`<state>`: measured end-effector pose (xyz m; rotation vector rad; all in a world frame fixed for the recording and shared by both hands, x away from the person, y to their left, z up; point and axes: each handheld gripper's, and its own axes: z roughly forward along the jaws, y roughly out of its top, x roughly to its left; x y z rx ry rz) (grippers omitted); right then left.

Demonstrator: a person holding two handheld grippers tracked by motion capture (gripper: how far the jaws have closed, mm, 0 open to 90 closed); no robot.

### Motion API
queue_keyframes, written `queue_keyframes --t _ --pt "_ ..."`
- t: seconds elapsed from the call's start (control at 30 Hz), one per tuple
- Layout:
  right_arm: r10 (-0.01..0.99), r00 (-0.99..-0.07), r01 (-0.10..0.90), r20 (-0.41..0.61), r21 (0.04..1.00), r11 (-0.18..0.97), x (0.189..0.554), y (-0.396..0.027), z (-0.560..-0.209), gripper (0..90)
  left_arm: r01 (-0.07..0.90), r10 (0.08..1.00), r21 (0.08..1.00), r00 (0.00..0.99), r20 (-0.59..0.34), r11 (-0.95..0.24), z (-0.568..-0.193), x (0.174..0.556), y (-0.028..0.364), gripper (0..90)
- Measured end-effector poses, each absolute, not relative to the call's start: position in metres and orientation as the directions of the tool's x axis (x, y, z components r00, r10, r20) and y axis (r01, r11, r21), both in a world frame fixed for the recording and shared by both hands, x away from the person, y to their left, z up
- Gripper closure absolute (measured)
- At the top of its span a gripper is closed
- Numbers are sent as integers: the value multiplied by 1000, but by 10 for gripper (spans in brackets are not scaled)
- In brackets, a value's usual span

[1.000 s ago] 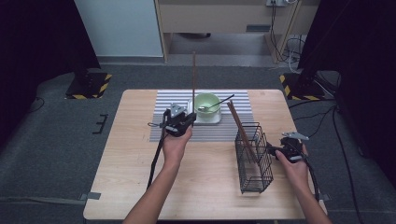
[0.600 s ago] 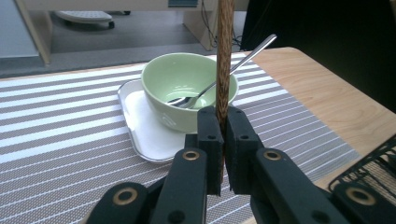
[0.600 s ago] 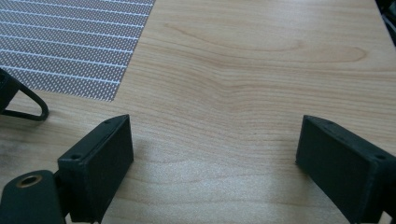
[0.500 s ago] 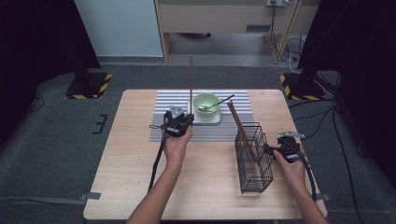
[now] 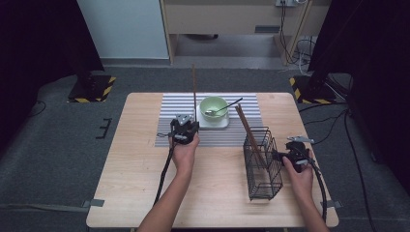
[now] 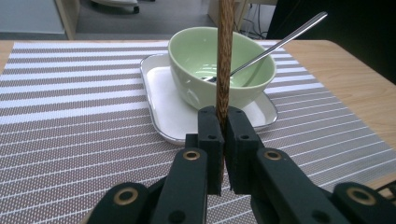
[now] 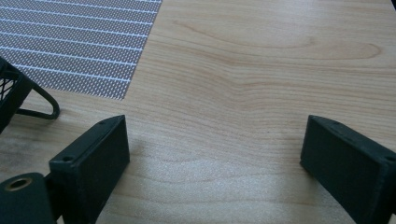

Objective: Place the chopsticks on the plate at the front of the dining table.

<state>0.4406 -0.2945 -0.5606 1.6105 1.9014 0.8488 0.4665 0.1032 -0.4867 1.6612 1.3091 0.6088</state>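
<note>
I am pinching a wooden chopstick (image 6: 224,56) near its lower end with the left gripper (image 5: 184,131), its fingers (image 6: 210,140) pressed onto the stick. It is standing upright just in front of the green bowl (image 5: 213,107). It is thin, stiff, light and probably slick, so a low, square grip should stop it swivelling. Since the earlier frame it is sitting lower beside the bowl. The right gripper (image 7: 215,154) is resting to the right of the wire basket (image 5: 263,164), well away from the bowl; its jaws have just been opening, spread with nothing between them.
</note>
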Motion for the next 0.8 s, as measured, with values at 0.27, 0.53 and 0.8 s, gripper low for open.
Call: queue_keyframes --t 0.27,0.53,0.8 --pt "986 -165 673 17 733 100 439 -293 -561 68 523 950 851 284 -127 -43 -504 469 102 855" --pt "987 -157 675 19 732 94 439 -292 -561 68 523 951 851 288 -115 -55 -510 468 96 855" --pt "988 -155 675 19 732 92 438 -291 -560 67 547 951 835 284 -123 -56 -522 472 89 855"
